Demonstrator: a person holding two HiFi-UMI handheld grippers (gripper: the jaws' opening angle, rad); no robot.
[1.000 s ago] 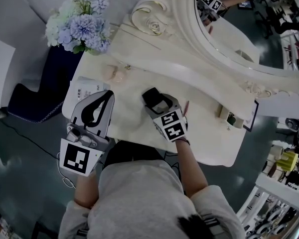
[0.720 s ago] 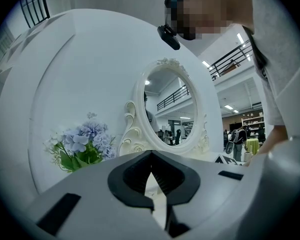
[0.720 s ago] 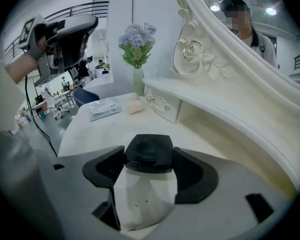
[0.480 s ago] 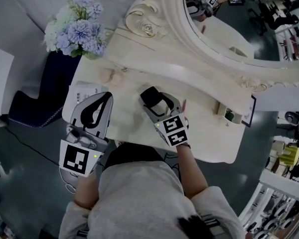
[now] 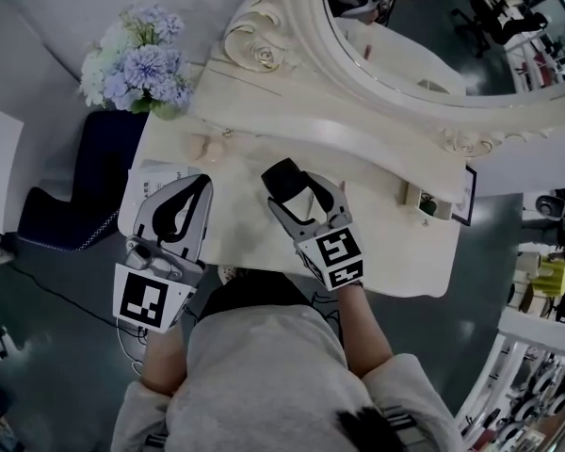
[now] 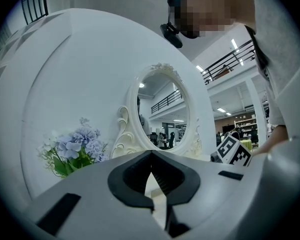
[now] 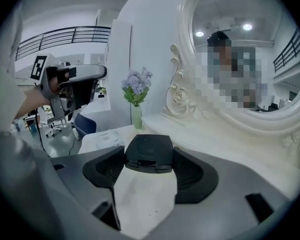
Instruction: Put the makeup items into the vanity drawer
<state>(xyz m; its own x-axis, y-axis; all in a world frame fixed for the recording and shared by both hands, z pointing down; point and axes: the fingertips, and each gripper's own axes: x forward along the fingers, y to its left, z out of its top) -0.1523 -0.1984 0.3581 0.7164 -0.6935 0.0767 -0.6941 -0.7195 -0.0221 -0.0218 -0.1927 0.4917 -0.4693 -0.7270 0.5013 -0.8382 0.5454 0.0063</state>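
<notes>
Right side only, and slightly: against the frame one second back, the right gripper (image 5: 306, 188) was seen swung a little, with its marker cube drawn nearer the body, while the left gripper (image 5: 196, 188) was held where it was. A black compact (image 5: 284, 177) was clamped between the right jaws, confirmed in the right gripper view (image 7: 149, 151), and carried just above the vanity top (image 5: 386, 243), near its middle. Left jaws were pressed together on nothing, as read in the left gripper view (image 6: 151, 156). Two pale pink items (image 5: 207, 144) were left on the top near the flowers (image 5: 137, 59), and more small items (image 5: 422, 201) at its right end, too small to be identified. No vanity drawer was shown in any view, so its state could not be told. Step judged: first item picked, transfer pending. Next move is expected to need the left jaws released and set on the drawer pull, with the compact kept level and clear of the mirror (image 5: 424, 36) until an opening is available.
</notes>
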